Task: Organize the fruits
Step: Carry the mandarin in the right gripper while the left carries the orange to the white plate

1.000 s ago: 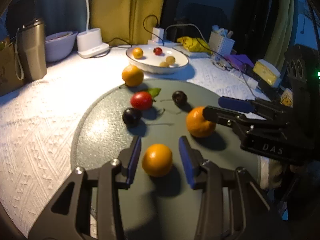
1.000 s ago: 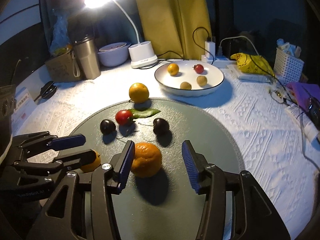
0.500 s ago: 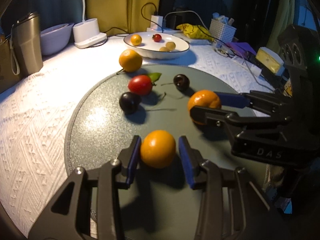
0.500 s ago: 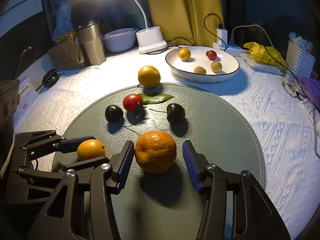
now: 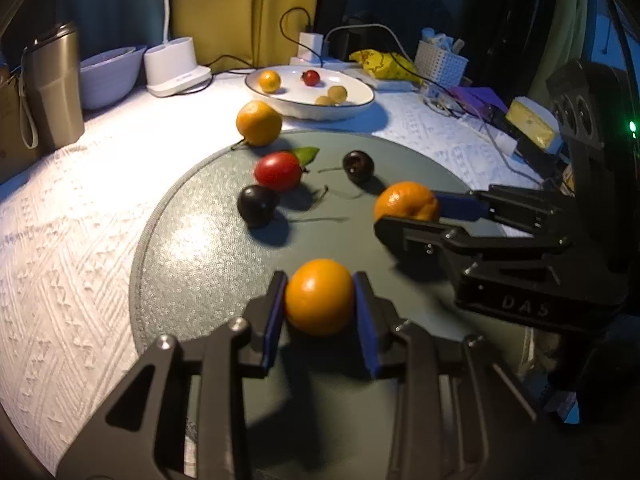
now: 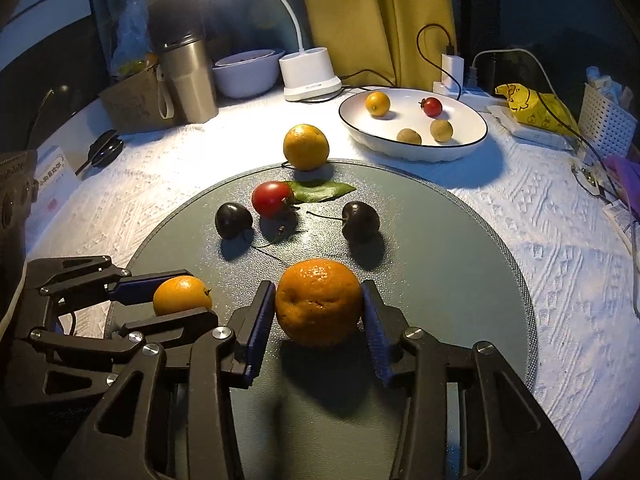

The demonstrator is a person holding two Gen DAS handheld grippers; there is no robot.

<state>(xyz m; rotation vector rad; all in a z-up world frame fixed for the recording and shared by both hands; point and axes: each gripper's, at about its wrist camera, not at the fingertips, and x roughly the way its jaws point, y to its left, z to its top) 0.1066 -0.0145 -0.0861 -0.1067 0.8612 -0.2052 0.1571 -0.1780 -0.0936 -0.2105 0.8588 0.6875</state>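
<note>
Setting: dim room with a lamp at the back, a white textured cloth over the table (image 6: 560, 264), and a round grey-green mat (image 6: 460, 240) in front of both cameras.
Fruit on the mat: a smooth orange (image 5: 319, 297) at the near edge, a larger dimpled orange (image 6: 319, 303) beside it, a red tomato (image 6: 272, 199), two dark cherries (image 6: 234, 220) (image 6: 361, 221) with stems, and a green leaf (image 6: 320, 191).
Fruit off the mat: a third orange (image 6: 306, 147) sits on the cloth, touching the mat's far rim.
Likely destination: a white plate (image 6: 460, 150) further back, already holding four small fruits.
How the oranges should handle: probably light, firm with slight give, round and ready to roll; the smooth skin looks more slippery than the dimpled one.
Where to hold: across the widest part, pads on opposite sides, with modest pressure so the peel is not bruised.
Left gripper (image 5: 320, 304): jaws closing, blue pads on both flanks of the smooth orange at its middle, fruit resting on the mat.
Right gripper (image 6: 319, 312): jaws closing round the dimpled orange, both pads at or against its sides; whether they press firmly, I cannot tell for certain.
Risk: an off-centre squeeze could squirt either fruit forward into the cherries.
</note>
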